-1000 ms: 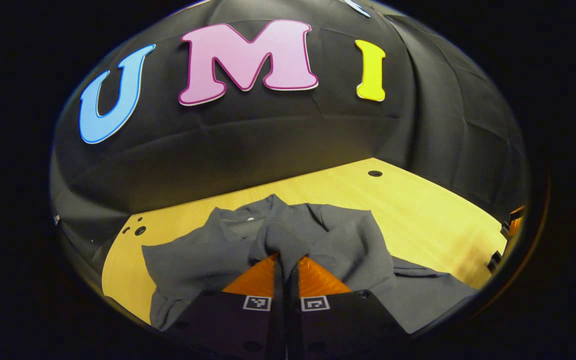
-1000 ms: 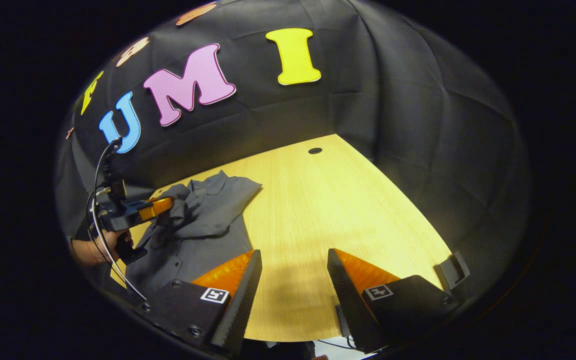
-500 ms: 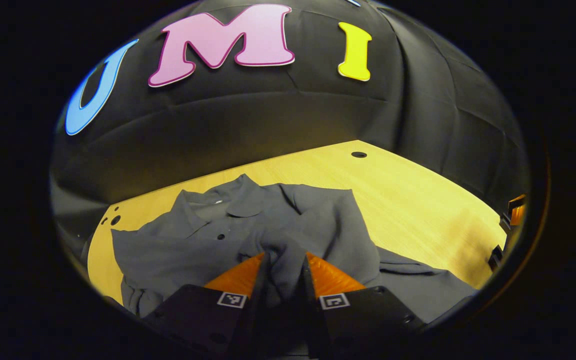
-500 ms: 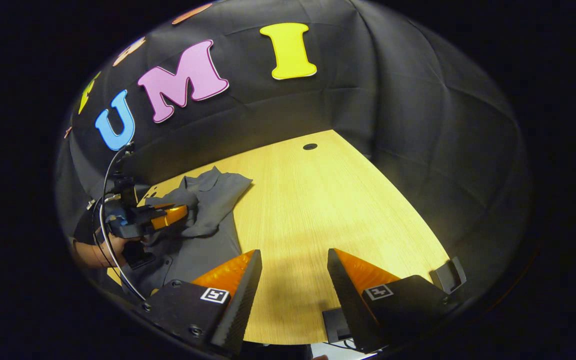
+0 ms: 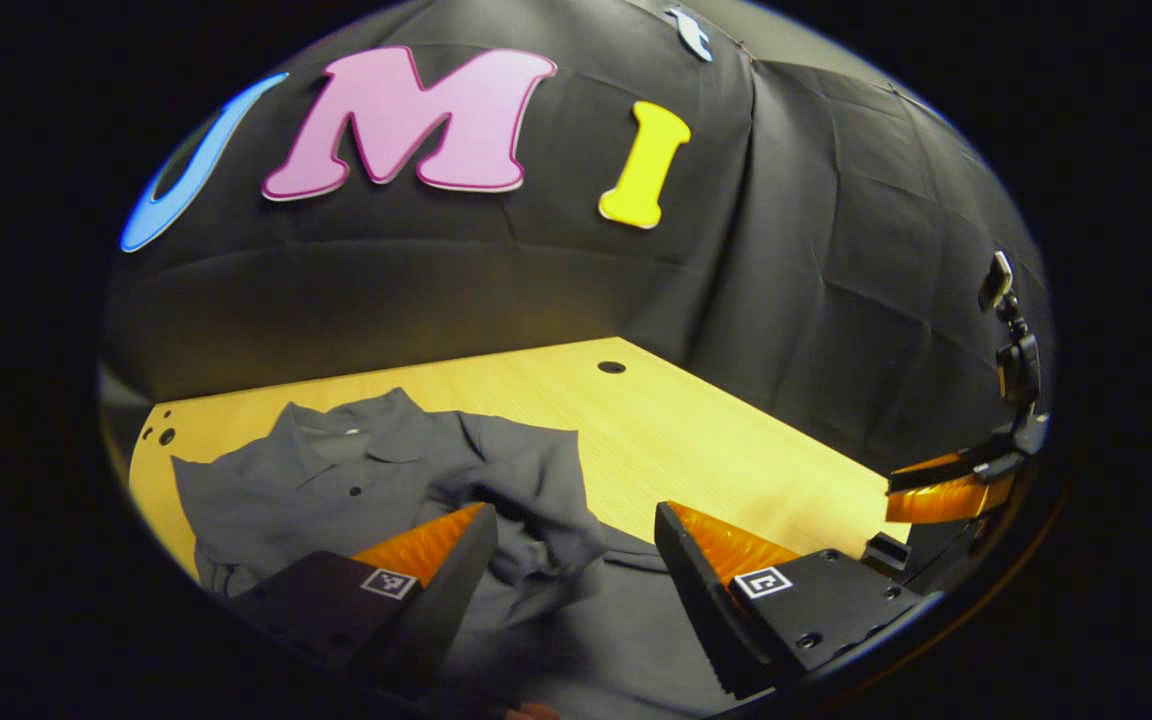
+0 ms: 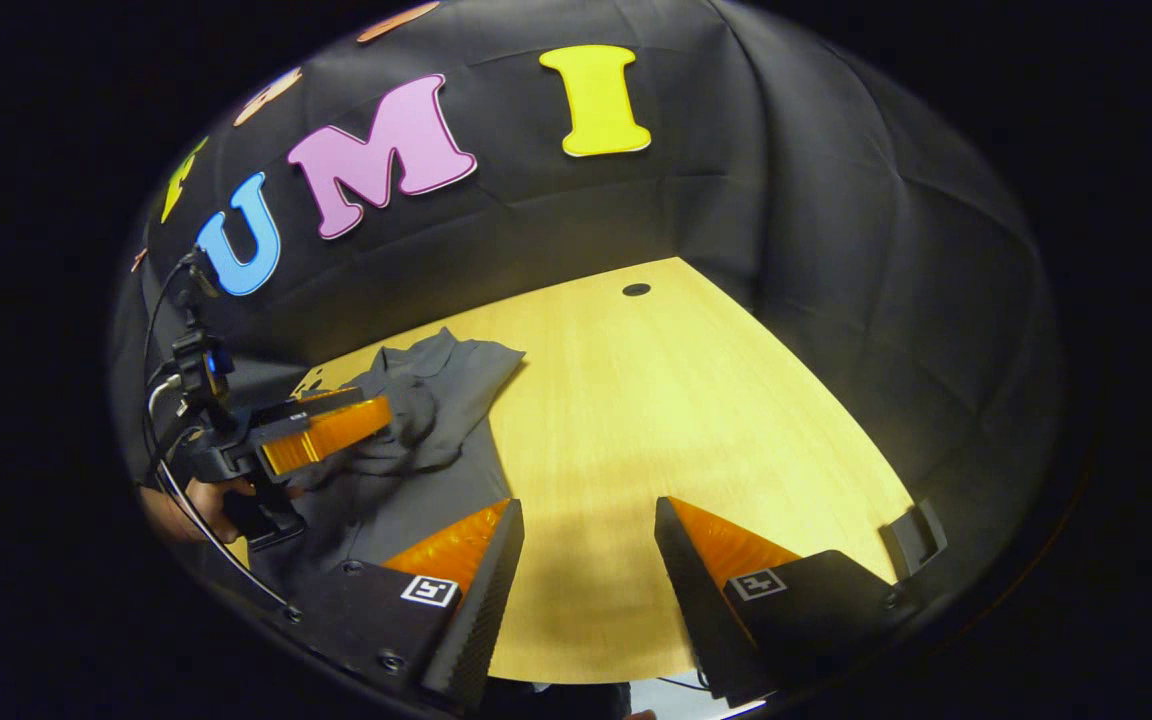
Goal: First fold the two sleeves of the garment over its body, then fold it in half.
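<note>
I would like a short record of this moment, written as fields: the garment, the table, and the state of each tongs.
garment: grey shirt, collar toward the wall, lying on the table
sleeve: one sleeve folded over the body, rumpled
table: light wood, bare on the side away from the shirt
left tongs: open, above the shirt, gripping nothing
right tongs: open, over bare table beside the shirt's edge
folding in half: not yet done

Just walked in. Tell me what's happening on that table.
A person is folding a grey shirt on a wooden table with a gripper in each hand. The left gripper hangs open over the shirt, where one sleeve lies folded across the body. The right gripper is open too, over bare table beside the shirt. The halving fold isn't done yet.
</note>
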A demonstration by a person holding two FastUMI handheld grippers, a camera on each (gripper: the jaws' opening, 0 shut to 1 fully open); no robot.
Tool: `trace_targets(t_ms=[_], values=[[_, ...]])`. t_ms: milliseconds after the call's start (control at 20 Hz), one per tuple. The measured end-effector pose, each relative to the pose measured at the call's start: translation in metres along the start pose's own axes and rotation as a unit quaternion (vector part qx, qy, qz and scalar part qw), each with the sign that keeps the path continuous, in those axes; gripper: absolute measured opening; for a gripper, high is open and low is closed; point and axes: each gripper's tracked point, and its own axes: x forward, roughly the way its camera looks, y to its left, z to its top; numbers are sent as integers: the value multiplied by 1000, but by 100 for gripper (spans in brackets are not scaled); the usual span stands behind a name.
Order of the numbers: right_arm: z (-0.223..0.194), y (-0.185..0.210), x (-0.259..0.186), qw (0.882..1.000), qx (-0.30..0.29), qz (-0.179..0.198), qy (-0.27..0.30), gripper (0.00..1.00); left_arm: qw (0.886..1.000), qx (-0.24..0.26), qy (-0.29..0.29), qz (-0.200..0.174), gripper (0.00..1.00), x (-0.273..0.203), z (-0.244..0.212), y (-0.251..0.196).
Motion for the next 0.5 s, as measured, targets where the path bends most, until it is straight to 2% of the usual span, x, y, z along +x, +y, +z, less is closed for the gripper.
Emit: trace_targets(t_ms=[250, 500], values=[[-21, 43, -9, 1000, -9, 14, 14, 84, 999, -23, 2, 39, 98, -79, -7, 40], [-48, 75, -17, 999, -22, 15, 31, 86, 994, -38, 20, 99, 99, -160, -45, 105]])
